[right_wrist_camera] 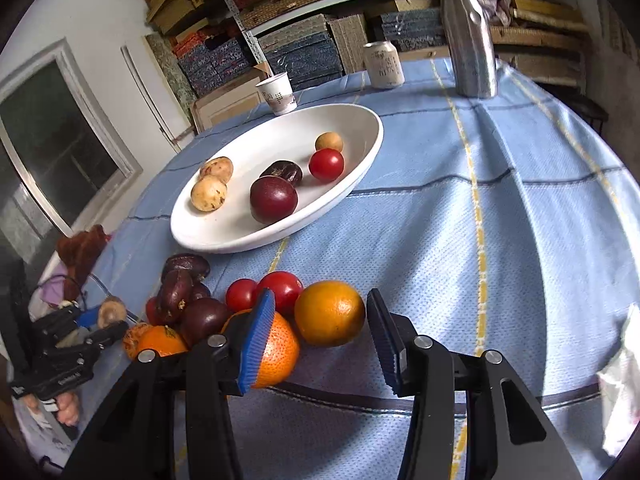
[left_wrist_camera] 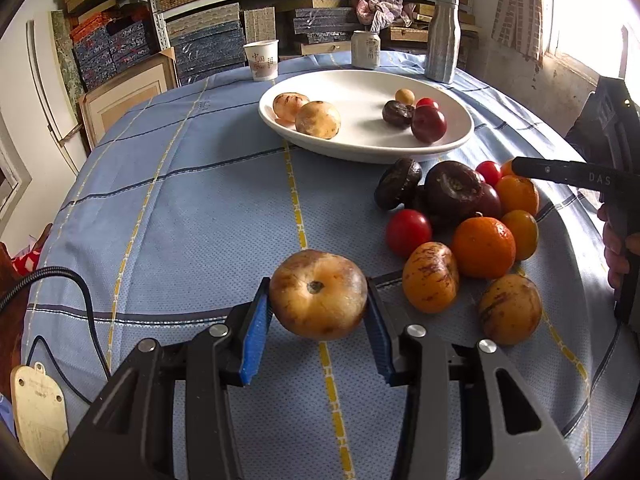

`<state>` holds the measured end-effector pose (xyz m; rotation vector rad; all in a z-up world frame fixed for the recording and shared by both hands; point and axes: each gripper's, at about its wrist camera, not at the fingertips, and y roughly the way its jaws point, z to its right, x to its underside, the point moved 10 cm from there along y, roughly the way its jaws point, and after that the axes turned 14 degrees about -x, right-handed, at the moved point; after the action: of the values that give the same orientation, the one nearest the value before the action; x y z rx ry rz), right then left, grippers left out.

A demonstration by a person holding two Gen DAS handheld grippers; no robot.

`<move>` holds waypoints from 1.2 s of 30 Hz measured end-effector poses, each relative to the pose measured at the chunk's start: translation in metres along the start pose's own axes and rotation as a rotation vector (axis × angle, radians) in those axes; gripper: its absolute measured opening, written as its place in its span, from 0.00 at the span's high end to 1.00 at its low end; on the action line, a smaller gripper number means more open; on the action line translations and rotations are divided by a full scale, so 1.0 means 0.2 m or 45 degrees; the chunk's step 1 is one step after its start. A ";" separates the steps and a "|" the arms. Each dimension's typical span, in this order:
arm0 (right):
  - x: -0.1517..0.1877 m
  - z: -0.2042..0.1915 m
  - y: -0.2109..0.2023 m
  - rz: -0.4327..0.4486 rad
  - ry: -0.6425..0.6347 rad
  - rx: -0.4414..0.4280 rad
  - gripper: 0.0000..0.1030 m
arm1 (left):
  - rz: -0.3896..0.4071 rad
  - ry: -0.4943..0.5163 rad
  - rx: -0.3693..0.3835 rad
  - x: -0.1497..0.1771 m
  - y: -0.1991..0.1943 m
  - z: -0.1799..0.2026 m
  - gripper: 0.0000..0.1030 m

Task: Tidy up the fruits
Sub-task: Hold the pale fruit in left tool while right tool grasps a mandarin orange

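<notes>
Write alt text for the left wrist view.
The left claw grips a tan round fruit above a blue tablecloth. Beyond sit a fruit pile and a white plate holding six fruits.

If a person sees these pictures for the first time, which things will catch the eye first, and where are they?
First, the tan round fruit clamped between the blue pads of the left gripper, near the camera. Next, the heap of oranges, tomatoes and dark fruits on the blue tablecloth, where the open right gripper hovers at an orange. Behind lies the white plate holding six fruits.
</notes>
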<state>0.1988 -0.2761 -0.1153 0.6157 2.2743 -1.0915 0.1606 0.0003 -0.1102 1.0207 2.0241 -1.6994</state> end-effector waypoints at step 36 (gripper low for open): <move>-0.06 -0.08 -0.17 0.158 -0.136 0.090 0.64 | 0.056 -0.013 0.005 -0.17 -0.07 0.01 0.58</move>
<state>0.1827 -0.2845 -0.0807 0.7000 2.0857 -1.1210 0.1736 -0.0134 -0.0793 1.0479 1.9786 -1.6834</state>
